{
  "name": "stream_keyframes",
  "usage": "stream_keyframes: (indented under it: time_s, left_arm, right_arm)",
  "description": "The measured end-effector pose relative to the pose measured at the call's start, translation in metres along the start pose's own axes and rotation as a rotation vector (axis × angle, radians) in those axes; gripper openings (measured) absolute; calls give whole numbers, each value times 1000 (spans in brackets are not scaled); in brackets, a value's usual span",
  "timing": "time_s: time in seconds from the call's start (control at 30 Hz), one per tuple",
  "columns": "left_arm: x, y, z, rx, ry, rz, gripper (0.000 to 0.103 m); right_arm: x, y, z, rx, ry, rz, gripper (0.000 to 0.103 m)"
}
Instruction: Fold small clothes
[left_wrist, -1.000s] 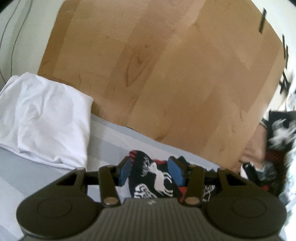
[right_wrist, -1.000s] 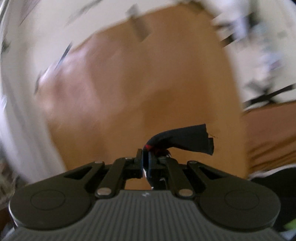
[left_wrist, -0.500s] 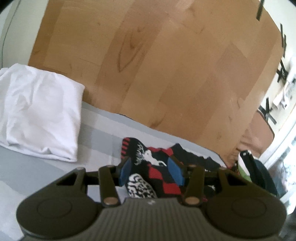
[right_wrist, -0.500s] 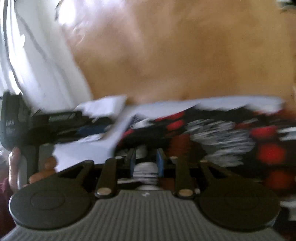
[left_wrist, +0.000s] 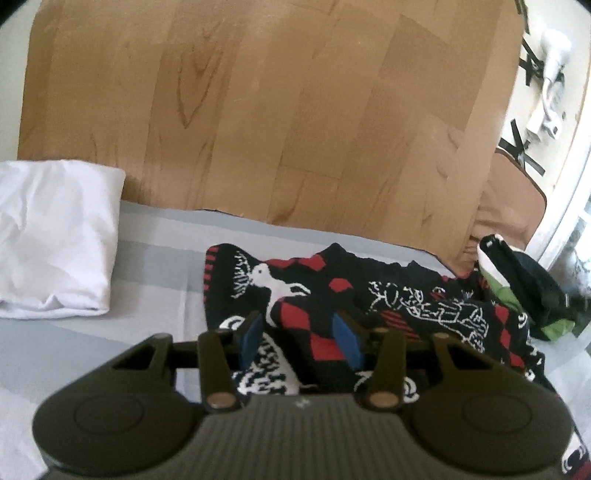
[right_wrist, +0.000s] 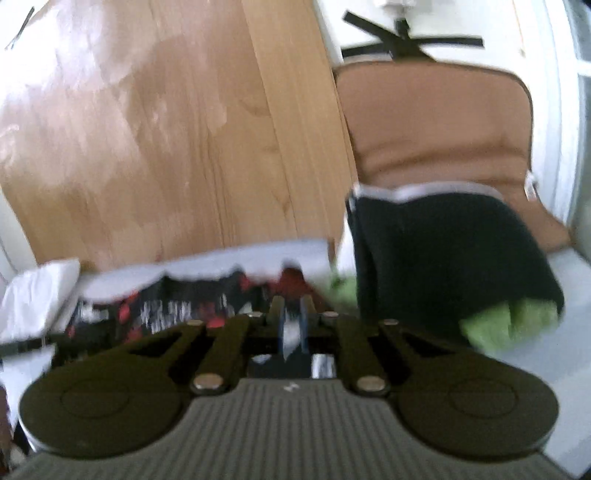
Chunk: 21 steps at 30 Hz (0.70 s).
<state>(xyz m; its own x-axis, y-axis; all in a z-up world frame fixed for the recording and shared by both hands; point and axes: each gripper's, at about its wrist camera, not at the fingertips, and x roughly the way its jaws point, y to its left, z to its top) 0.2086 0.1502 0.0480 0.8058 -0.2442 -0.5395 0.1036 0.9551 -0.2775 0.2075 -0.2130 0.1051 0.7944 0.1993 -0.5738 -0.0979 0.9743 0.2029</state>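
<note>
A black garment with red diamonds and white reindeer print (left_wrist: 369, 295) lies spread on the grey striped sheet (left_wrist: 155, 251). My left gripper (left_wrist: 297, 338) is open, its blue pads on either side of a raised fold of the garment. My right gripper (right_wrist: 292, 325) is nearly shut, with a bit of white-and-dark cloth between its pads; the view is blurred. The same garment (right_wrist: 177, 306) lies to its left.
A folded white cloth (left_wrist: 55, 243) lies at the left on the sheet. A black and green garment (left_wrist: 524, 288) lies at the right, also in the right wrist view (right_wrist: 450, 266). A wooden board (left_wrist: 277, 110) stands behind, and a brown chair (right_wrist: 436, 122) at the right.
The patterned garment went from hanging bunched in my right gripper to lying spread on the sheet. My right gripper swung down and to the right. My left gripper stayed open over the garment.
</note>
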Motion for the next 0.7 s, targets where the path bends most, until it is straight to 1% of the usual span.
stream_keyframes:
  time_s: [0.03, 0.07, 0.1, 0.13, 0.17, 0.2, 0.23, 0.27, 0.3, 0.33, 0.37, 0.43, 0.47, 0.5, 0.53, 0.6, 0.63, 0.7]
  left_arm:
    - [1, -1, 0, 6, 2, 0, 38]
    - [2, -2, 0, 8, 7, 0, 36]
    - [4, -3, 0, 11, 13, -2, 31]
    - [5, -4, 0, 13, 21, -3, 23]
    - [7, -5, 0, 16, 30, -4, 19]
    - [8, -6, -1, 23, 33, 2, 15]
    - [9, -7, -1, 33, 33, 8, 12]
    - [8, -8, -2, 39, 29, 10, 12]
    - [7, -8, -2, 42, 23, 14, 11]
    - [7, -9, -2, 42, 14, 20, 10]
    - [6, -8, -1, 35, 5, 28, 10]
    - [4, -5, 1, 10, -13, 45, 10]
    - [3, -2, 3, -5, -20, 53, 10]
    - [4, 1, 4, -20, -23, 61, 10]
    - [4, 4, 5, -34, -20, 71, 11]
    - [8, 8, 6, -50, 0, 74, 13]
    - [9, 8, 5, -49, 6, 79, 14]
    - [9, 7, 4, -37, 5, 84, 14]
  right_arm:
    - [11, 4, 10, -10, 21, 6, 18]
    - [25, 9, 15, -15, 57, 14, 25]
    - [40, 13, 18, -14, 102, 17, 34]
    - [55, 17, 20, -14, 154, 14, 39]
    - [72, 21, 17, -16, 211, 8, 42]
    - [87, 24, 13, -25, 272, 1, 40]
    - [97, 27, 9, -46, 311, -11, 30]
    - [102, 32, 5, -93, 304, -55, 4]
    - [100, 33, 5, -127, 279, -80, 4]
    - [95, 29, 11, -100, 237, -79, 4]
    - [88, 23, 18, -54, 165, -86, 4]
    - [69, 6, 34, 50, -11, -114, 3]
    - [64, -4, 41, 108, -71, -136, 3]
    - [63, -11, 44, 143, -84, -162, 4]
    - [66, -15, 45, 149, -65, -171, 7]
    - [69, -14, 39, 112, -9, -182, 9]
    - [66, -10, 34, 91, -4, -169, 9]
    - [56, -6, 21, 65, 6, -99, 11]
